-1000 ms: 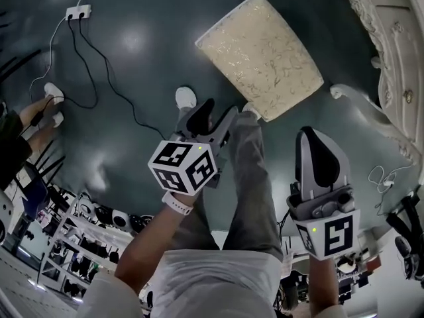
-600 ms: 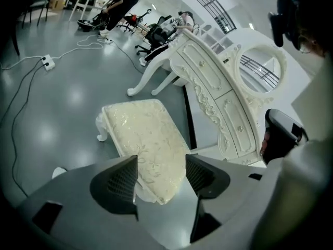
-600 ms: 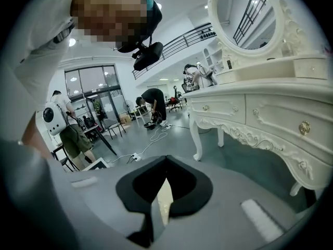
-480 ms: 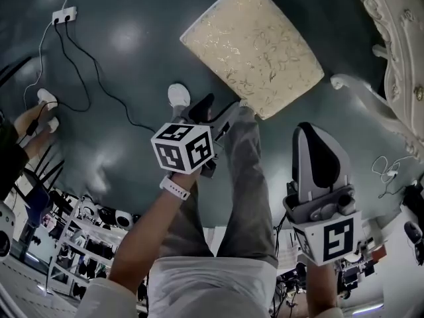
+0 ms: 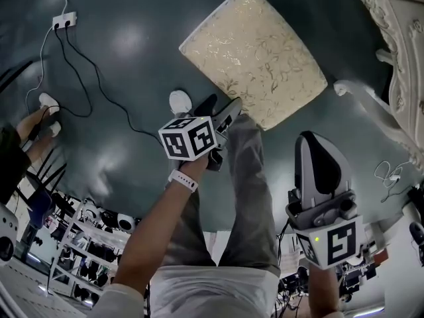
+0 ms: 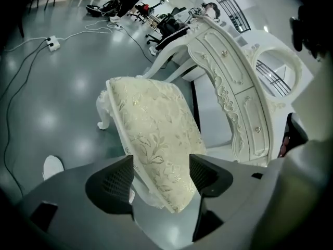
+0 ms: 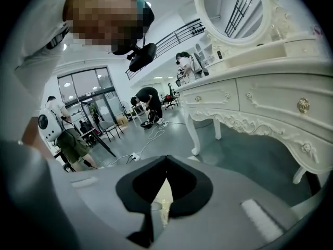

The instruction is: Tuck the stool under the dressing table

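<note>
one stool (image 5: 255, 61); one dressing table (image 5: 401, 38); two tools: left tool (image 5: 222, 106), right tool (image 5: 318, 144)

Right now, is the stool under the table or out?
Out: the stool stands on the floor beside the table, not beneath it.

The right gripper (image 7: 165, 160) has its 2 dark jaws closed together at the tips. Through the narrow wedge left below the tips shows a pale, patterned sliver of the stool (image 7: 162, 191). Ahead and to the gripper's right stands the white carved dressing table (image 7: 260, 100), with its oval mirror (image 7: 229, 14) above. Ahead-left, a power strip (image 7: 136, 155) lies on the grey floor (image 7: 229, 145).
</note>
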{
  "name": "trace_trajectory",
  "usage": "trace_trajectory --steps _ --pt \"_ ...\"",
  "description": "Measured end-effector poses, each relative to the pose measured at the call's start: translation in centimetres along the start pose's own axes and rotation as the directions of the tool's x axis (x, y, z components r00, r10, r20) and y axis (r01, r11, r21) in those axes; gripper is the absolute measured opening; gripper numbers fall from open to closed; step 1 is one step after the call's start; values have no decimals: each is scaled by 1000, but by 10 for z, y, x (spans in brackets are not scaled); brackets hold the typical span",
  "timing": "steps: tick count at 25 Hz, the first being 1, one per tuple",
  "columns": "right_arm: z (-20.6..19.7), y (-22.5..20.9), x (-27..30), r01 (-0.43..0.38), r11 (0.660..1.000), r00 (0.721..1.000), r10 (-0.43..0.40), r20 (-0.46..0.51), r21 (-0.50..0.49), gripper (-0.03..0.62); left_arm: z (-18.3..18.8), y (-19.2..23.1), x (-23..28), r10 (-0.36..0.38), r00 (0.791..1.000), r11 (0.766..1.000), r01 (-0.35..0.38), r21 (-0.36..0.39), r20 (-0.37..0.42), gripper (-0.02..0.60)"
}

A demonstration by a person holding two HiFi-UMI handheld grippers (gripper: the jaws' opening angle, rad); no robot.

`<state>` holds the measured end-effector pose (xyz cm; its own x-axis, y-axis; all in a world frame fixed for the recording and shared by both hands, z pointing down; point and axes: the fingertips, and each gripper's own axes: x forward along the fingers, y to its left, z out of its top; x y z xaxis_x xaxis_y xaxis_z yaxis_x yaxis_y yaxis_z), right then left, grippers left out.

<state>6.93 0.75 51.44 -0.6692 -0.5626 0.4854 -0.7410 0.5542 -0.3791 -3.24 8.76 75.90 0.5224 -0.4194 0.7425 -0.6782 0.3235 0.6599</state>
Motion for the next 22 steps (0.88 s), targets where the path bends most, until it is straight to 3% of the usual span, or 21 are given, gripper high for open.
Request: trace_trajectory --steps 6,14,19,22 --pt "-8 -9 4 2 1000 1000 -2 -7 7 11 2 16 23 -5 1000 993 7 -118 19 347" --pt "-16 -15 7 20 999 1000 -21 9 36 11 -6 26 41 -25 1000 989 24 -148 -2 370" --pt "-26 -15 5 22 998 1000 -23 7 58 11 -7 22 50 -127 992 967 127 -220 15 370" --pt "-34 -15 1 19 998 1000 -18 -7 62 11 -7 22 57 -176 984 965 173 -197 5 370"
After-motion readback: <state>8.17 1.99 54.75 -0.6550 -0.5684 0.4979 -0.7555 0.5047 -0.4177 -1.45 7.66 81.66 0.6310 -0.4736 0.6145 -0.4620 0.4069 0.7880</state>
